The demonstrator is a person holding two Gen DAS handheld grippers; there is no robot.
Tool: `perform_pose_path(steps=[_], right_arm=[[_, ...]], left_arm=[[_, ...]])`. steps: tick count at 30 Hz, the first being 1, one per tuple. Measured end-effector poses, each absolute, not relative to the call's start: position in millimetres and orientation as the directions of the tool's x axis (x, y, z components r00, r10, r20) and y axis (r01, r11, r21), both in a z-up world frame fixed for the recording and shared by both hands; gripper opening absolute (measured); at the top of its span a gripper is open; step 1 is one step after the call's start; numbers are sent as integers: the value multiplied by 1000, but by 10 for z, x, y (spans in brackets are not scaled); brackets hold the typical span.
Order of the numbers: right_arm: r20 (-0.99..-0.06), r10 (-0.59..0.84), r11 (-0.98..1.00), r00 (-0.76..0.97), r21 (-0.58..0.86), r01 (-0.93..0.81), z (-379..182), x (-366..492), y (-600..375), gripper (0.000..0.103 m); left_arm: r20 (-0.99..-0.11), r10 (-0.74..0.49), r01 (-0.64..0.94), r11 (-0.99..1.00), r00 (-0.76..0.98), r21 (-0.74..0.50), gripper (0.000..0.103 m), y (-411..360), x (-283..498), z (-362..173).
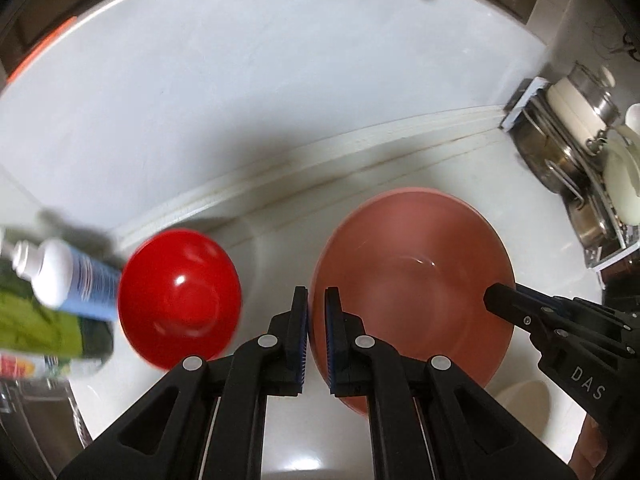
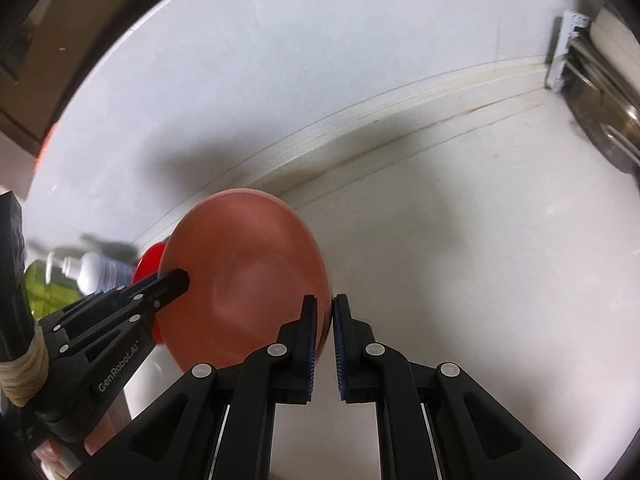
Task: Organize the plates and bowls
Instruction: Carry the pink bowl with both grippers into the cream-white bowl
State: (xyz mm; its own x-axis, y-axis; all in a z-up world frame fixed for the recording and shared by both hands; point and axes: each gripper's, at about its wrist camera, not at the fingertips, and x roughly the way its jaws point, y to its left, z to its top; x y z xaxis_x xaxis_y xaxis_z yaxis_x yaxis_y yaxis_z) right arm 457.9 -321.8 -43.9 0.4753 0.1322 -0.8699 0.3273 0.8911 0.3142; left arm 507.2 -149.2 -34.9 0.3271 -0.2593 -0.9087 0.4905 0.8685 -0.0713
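Two claws hold one pink bowl (image 1: 412,276) between them, each clamped on an opposite side of its rim. My left claw (image 1: 317,312) has its jaws nearly together, with the near-left edge of the rim pinched between the blue pads. My right claw (image 2: 325,320) grips the opposite edge in the same narrow way, its pads pressed on the rim. The bowl sits ahead of and between both claws, tilted, over the white table (image 1: 280,220). To the left of my left claw, just beside the pink bowl but apart from it, a smaller red bowl (image 1: 180,300) rests open side up on the table. Further left lies a white and blue bottle (image 1: 68,276), blurred, against something green (image 1: 36,320). Far to the right of my left claw, a metal rack (image 1: 580,152) holds pots and pale dishes.
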Motion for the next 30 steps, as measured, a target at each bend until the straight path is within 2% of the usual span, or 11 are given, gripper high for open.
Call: perform_pose_path(steps=[11, 30], right_arm=[[-843, 125, 882, 524, 336, 331, -306, 3930, -3223, 10], [-843, 30, 876, 537, 282, 392, -295, 2766, -3644, 10]], left_arm=[[-885, -321, 536, 839, 337, -100, 9, -1357, 4310, 14], [-889, -383, 614, 773, 250, -161, 12, -1947, 3319, -143]])
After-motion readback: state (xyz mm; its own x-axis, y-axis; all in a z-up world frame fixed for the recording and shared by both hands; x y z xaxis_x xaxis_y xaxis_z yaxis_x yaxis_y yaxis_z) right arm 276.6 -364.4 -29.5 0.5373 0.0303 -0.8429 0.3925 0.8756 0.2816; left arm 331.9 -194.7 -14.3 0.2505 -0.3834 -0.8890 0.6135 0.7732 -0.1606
